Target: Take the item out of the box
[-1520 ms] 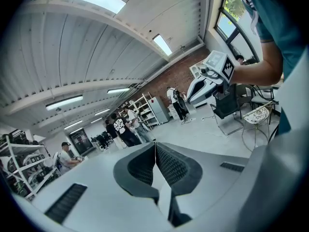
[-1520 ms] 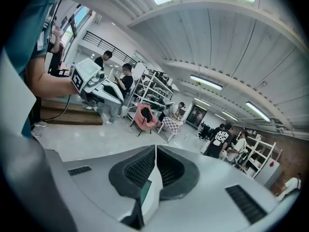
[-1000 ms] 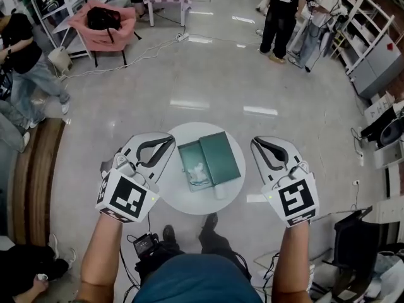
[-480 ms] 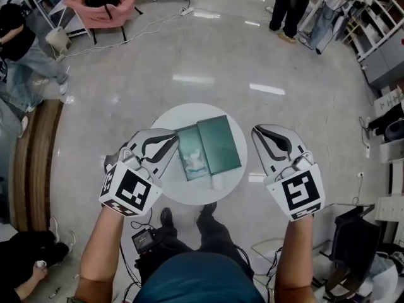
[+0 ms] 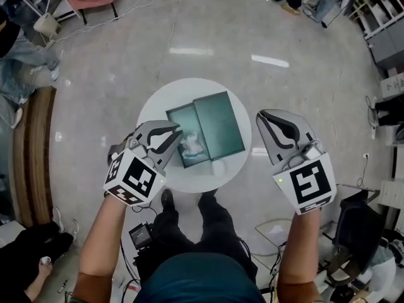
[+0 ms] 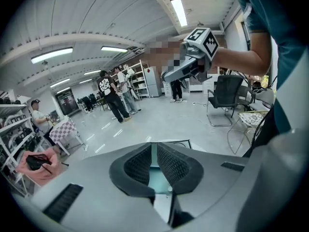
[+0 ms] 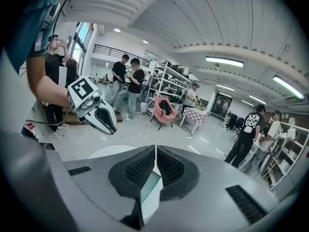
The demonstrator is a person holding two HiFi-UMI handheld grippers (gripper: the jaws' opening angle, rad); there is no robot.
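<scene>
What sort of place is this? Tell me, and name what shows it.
Probably an open workshop or lab hall: white metal shelving racks, long ceiling strip lights, and a glossy grey floor.

Dark green box [image 5: 208, 128], white round table [image 5: 151, 109], black-and-white marker cubes [image 5: 136, 178]

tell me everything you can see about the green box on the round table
The green box lies open and flat on the round white table, turned a little askew. It shows as two rectangular halves side by side: the right half is a plain dark green panel, the left a shallow tray with a paler lining that holds a crumpled white item. It looks like stiff card. The shut left gripper sits over the tray's left edge; whether it touches cannot be told.
</scene>
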